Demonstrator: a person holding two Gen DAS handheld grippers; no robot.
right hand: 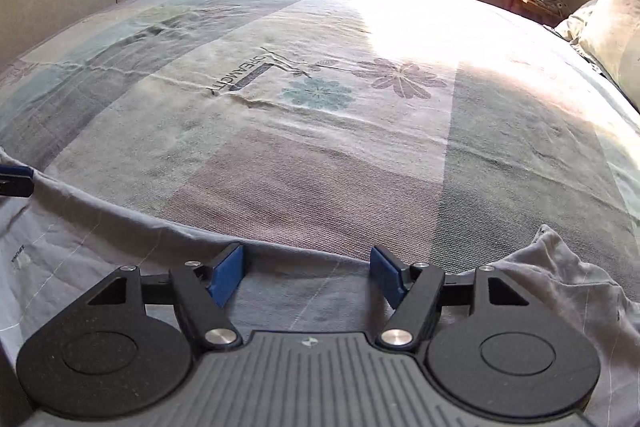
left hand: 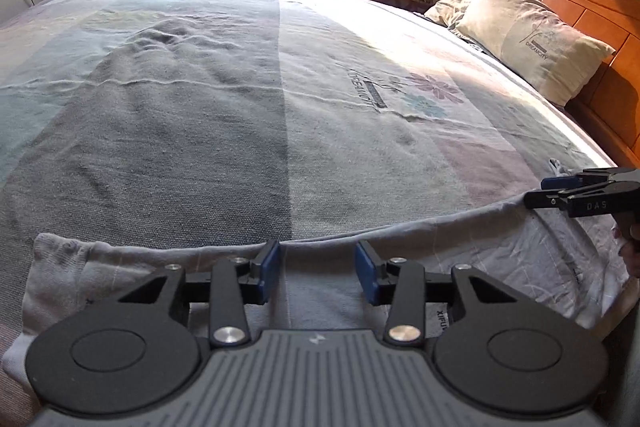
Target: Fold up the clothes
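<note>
Your pale grey garment (left hand: 460,251) is lying flat along the near edge of the bed (left hand: 200,107), faintly striped, with its edge wrinkling. Your left gripper (left hand: 318,269) and right gripper (right hand: 306,277) are both gaping above it, gripping nothing.

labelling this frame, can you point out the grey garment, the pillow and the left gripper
grey garment (left hand: 500,247): left wrist view, flat fabric near its far edge.
pillow (left hand: 532,39): left wrist view, middle of its printed face.
left gripper (left hand: 318,269): left wrist view, midway between the blue fingertips, which stand apart.
</note>
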